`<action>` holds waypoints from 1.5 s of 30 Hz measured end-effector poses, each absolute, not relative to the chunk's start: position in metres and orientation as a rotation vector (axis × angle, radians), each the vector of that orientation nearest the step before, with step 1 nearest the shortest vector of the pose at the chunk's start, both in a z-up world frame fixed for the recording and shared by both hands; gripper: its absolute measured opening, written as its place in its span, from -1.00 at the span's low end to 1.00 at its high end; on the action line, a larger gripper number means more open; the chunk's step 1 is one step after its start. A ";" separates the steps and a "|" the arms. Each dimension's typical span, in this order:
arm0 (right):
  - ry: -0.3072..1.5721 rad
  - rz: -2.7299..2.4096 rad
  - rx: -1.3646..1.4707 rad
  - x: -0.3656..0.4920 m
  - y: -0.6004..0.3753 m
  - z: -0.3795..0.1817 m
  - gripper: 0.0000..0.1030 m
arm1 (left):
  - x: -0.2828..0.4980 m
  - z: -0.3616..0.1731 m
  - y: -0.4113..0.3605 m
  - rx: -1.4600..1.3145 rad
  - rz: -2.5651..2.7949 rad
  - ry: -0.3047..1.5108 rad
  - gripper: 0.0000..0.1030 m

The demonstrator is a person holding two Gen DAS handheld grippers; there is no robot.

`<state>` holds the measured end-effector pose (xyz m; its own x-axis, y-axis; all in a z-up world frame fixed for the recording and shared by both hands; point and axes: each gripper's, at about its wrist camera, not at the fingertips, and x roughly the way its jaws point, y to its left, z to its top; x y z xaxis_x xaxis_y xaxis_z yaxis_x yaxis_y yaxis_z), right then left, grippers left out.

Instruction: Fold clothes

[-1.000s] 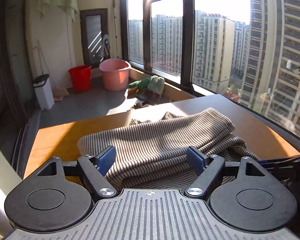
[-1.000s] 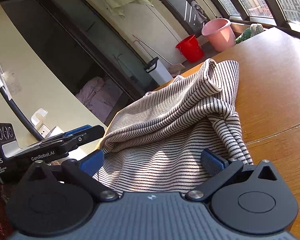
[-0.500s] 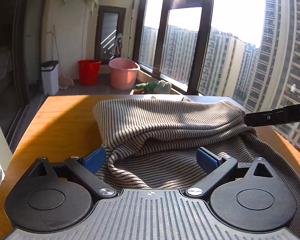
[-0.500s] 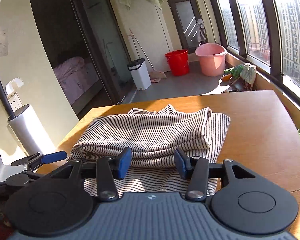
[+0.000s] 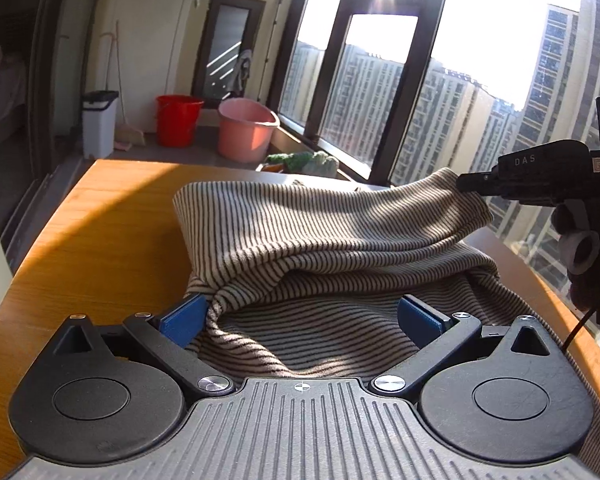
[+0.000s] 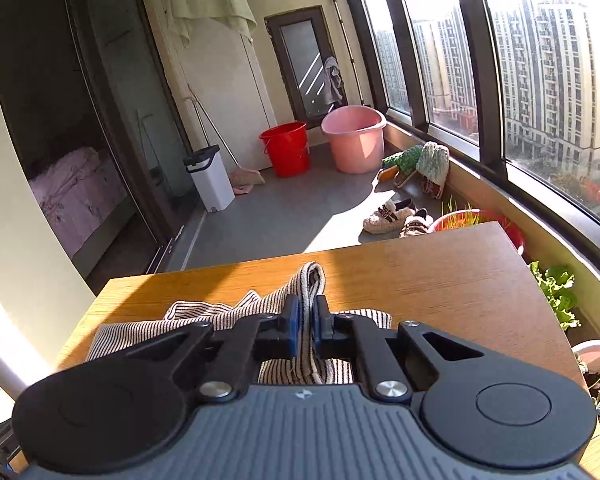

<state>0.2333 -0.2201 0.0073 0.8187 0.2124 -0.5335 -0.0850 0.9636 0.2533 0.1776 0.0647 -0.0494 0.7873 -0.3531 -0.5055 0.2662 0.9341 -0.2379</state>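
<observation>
While sun crosses wooden table [image 6: 440,272], right claw [image 6: 305,322] pinching striped garment [image 5: 332,232], left claw [image 5: 300,318] wide.

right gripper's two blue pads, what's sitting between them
A pinched fold of the striped garment sits between the right gripper pads, seen in the right wrist view; the jaws are shut on it above the wooden table.

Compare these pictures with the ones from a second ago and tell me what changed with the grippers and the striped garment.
The right gripper, open a second ago, has closed on a fold of the striped garment and lifted that edge off the wooden table. The left gripper stayed open, low over the near part of the cloth. The rest of the garment is still on the table.
</observation>
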 end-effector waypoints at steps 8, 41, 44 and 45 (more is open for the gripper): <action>0.645 0.119 0.139 0.220 -0.227 -0.043 -0.86 | 0.188 -0.016 0.062 -0.152 -0.398 0.486 1.00; 0.621 0.196 -0.554 0.141 -0.176 -0.052 -0.72 | 0.230 -0.052 0.064 -0.217 -0.389 0.538 1.00; 0.656 0.243 -0.351 0.143 -0.196 -0.028 -0.69 | 0.232 -0.052 0.066 -0.230 -0.389 0.547 1.00; 0.647 0.250 -0.271 0.144 -0.204 -0.019 -0.57 | 0.233 -0.051 0.066 -0.230 -0.389 0.547 1.00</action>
<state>0.1444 -0.2038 -0.0187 0.7706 0.1436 -0.6209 -0.3112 0.9351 -0.1699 0.2327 0.0659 -0.0514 0.7839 -0.4173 -0.4598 0.2967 0.9022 -0.3130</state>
